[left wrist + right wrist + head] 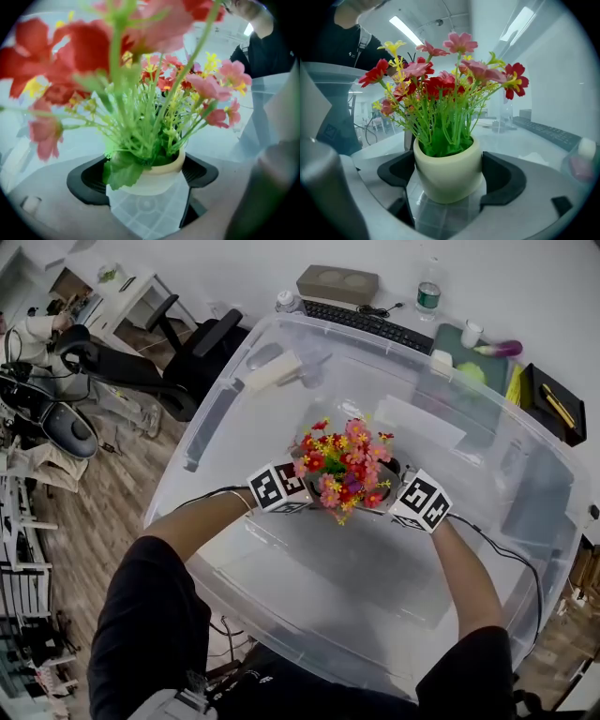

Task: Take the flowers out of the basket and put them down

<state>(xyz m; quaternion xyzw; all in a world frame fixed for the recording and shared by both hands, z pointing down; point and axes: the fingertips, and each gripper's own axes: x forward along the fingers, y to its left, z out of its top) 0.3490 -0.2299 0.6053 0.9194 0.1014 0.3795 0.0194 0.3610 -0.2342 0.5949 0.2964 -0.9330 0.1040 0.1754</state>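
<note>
The flowers (pixel 342 465), a bunch of red, pink and yellow blooms on green stems, stand in a small cream pot (pixel 447 173), and that pot is held from two sides at once. The right gripper (pixel 449 177) has its black jaws closed against the pot's sides, one jaw at each flank, and the pot sits upright between them. The left gripper (pixel 146 180) clasps the same pot from the opposite side, where it looks tilted, with a leaf hanging over the rim. In the head view the bunch sits over the middle of the basket (pixel 309 587), a large clear plastic tub on the desk, with both forearms reaching into it. The pale ribbed surface under the pot is probably the tub's floor, but whether the pot rests on it or is raised just above it cannot be told. As I judge it, the grasp is made and the rest is to come: lifting the pot over the wall and setting it down outside, perhaps on the desk near the keyboard (pixel 370 324) and water bottle (pixel 428 292).
</note>
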